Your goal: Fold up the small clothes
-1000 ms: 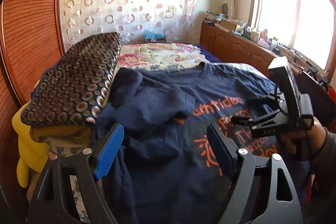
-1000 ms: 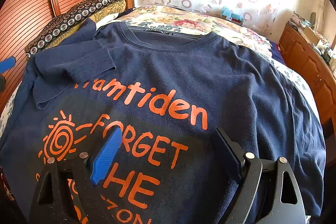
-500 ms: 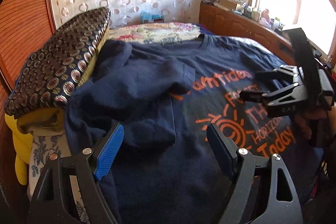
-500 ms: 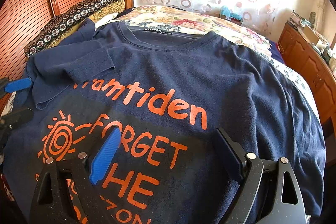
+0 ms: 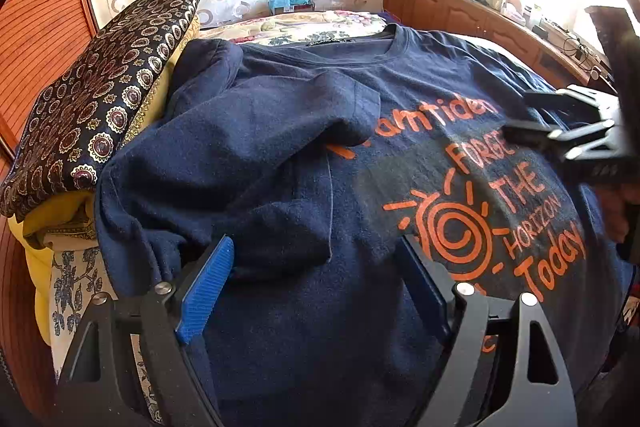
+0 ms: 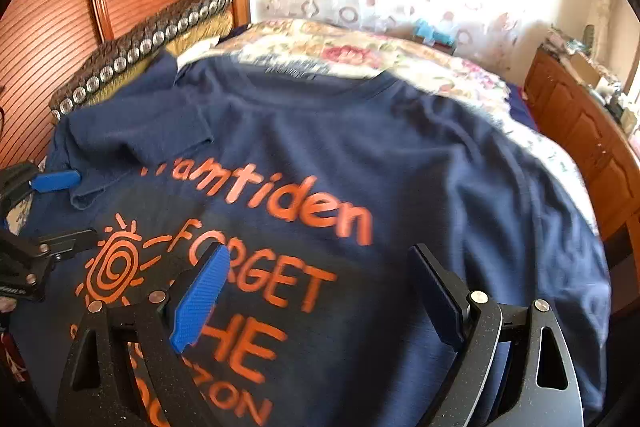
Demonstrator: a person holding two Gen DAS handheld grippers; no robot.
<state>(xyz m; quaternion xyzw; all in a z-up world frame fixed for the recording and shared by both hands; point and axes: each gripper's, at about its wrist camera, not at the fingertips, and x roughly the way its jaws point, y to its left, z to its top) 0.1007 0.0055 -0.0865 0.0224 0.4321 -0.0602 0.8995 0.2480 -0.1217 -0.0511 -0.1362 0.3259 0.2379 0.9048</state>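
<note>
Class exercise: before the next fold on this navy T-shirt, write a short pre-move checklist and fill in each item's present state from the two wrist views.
1. Navy T-shirt lies print-up on the bed: ok.
2. Left sleeve already folded in over the chest: ok.
3. Left hand-held gripper open with nothing between its pads, over the shirt's left side: ok.
4. Right hand-held gripper open, empty, above the orange print: ok.
5. Shirt's right side lies flat, sleeve not yet folded in: ok, ready to fold.
6. Left edge bunched beside the patterned pillow: not ok, smooth first.
7. Bottom hem straight: cannot tell, hidden behind the grippers.
</note>
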